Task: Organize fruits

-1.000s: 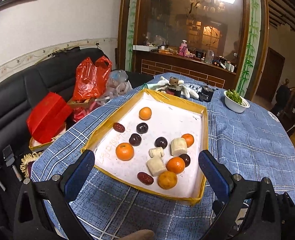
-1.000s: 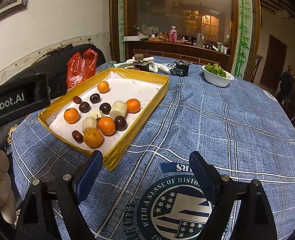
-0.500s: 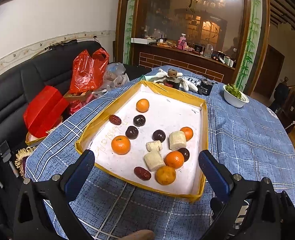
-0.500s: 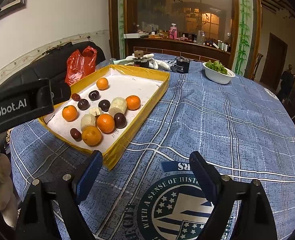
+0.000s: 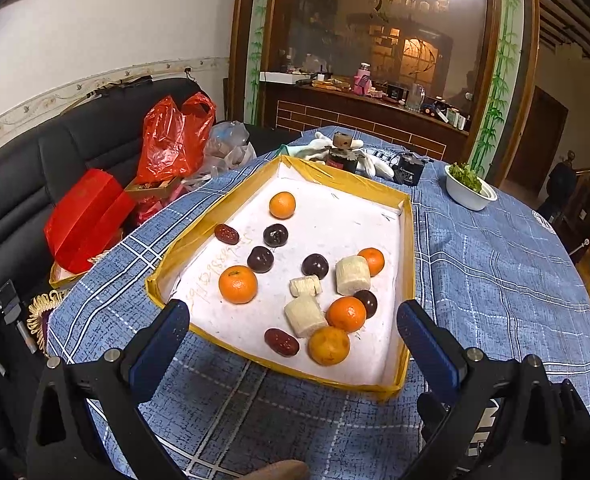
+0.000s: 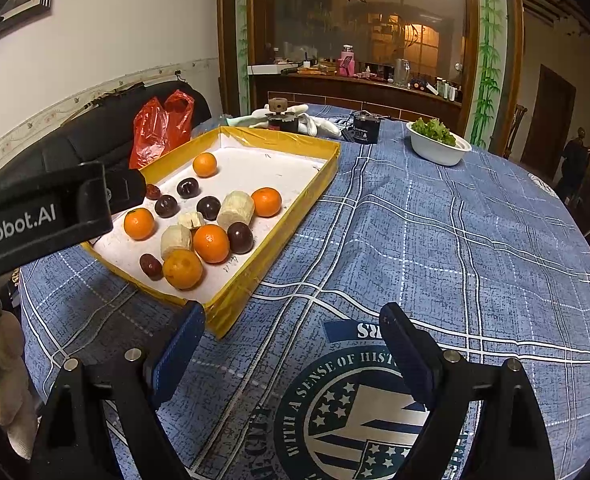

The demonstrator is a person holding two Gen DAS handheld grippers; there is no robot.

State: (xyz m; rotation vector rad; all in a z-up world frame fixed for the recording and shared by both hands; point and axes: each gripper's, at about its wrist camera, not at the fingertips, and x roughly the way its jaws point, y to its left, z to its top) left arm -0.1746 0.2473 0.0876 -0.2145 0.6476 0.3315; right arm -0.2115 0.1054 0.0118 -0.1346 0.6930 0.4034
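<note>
A yellow-rimmed white tray (image 5: 409, 264) (image 6: 283, 226) on the blue tablecloth holds several oranges (image 5: 237, 284) (image 6: 182, 269), dark round fruits (image 5: 260, 259) (image 6: 240, 237), two red dates (image 5: 281, 341) (image 6: 151, 266) and three pale sugarcane pieces (image 5: 305, 315) (image 6: 235, 210). My left gripper (image 5: 293, 340) is open and empty above the tray's near edge. My right gripper (image 6: 293, 348) is open and empty over the cloth, right of the tray's near corner. The left gripper's body (image 6: 43, 216) shows at the left of the right wrist view.
A white bowl of greens (image 5: 469, 188) (image 6: 437, 142), a small black box (image 5: 409, 168) (image 6: 365, 129), a dark jar (image 6: 281, 118) and white gloves (image 6: 323, 125) stand behind the tray. A black sofa (image 5: 23, 168) with red bags (image 5: 175, 138) lies to the left.
The left gripper has drawn back and risen slightly, so the tray sits a little farther off. The right gripper has shifted slightly. Both stayed open.
</note>
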